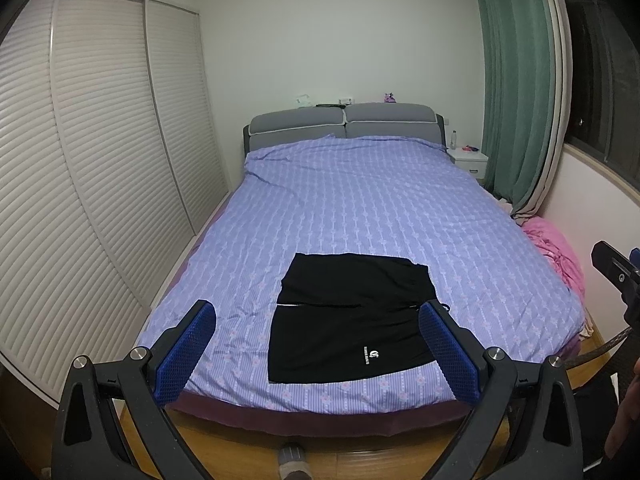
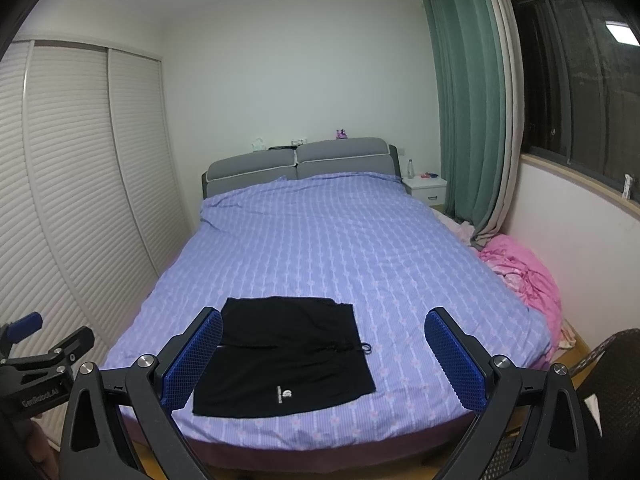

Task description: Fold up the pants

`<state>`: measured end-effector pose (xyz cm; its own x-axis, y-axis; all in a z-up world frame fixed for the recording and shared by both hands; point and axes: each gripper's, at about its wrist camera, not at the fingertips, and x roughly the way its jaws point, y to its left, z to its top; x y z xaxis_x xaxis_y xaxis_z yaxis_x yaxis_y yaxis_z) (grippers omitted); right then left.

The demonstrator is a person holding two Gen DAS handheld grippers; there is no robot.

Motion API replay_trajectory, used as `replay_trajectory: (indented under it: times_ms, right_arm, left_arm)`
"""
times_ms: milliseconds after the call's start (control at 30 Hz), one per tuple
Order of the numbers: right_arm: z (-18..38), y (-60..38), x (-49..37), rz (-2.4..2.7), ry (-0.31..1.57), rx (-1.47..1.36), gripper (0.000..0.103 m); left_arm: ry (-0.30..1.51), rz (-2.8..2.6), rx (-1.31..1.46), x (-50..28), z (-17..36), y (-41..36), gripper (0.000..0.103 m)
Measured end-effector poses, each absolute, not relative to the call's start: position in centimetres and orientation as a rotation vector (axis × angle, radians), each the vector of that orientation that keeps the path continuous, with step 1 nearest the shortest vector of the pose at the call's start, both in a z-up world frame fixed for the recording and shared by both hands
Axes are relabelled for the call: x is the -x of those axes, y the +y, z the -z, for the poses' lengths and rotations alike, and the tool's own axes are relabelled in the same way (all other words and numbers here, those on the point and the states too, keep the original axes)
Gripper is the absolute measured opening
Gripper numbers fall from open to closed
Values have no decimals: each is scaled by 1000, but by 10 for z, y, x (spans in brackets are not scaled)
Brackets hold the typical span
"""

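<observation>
A pair of black pants (image 1: 348, 316) lies folded flat near the foot of the bed (image 1: 360, 208), with a small white logo facing up; it also shows in the right wrist view (image 2: 280, 356). My left gripper (image 1: 318, 312) is open and empty, held back from the bed's foot edge, with the pants between its blue pads. My right gripper (image 2: 324, 320) is open and empty, held back at the foot too, with the pants at its left pad. Each gripper shows at the edge of the other's view.
The bed has a purple patterned sheet (image 2: 340, 248) and a grey headboard (image 2: 296, 160). A pink blanket (image 2: 524, 276) is heaped at the right side. White louvred wardrobe doors (image 1: 100, 152) stand left. Green curtains (image 2: 464, 100), a window and a white nightstand (image 2: 426, 190) stand right.
</observation>
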<state>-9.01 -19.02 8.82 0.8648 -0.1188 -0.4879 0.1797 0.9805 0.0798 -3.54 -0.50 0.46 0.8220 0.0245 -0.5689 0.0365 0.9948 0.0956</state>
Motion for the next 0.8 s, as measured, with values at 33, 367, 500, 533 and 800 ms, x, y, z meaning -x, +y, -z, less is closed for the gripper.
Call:
replay_trajectory:
  times_ms: [33, 367, 500, 533, 800]
  right_arm:
    - [-89, -192, 90, 157, 502, -124, 102]
    - [-89, -197, 78, 171, 515, -124, 102]
    - [-87, -203, 64, 193, 519, -131, 102]
    - [-85, -205, 58, 203, 520, -130, 102]
    - [-62, -214, -11, 261, 574, -98, 102]
  left_arm:
    - [610, 3, -104, 35, -4, -6, 103]
    - [638, 3, -122, 18, -1, -16, 103]
    - [642, 10, -134, -4, 3, -16, 103]
    - [644, 15, -136, -12, 5, -16, 103]
    - [649, 85, -153, -109, 32, -28, 103]
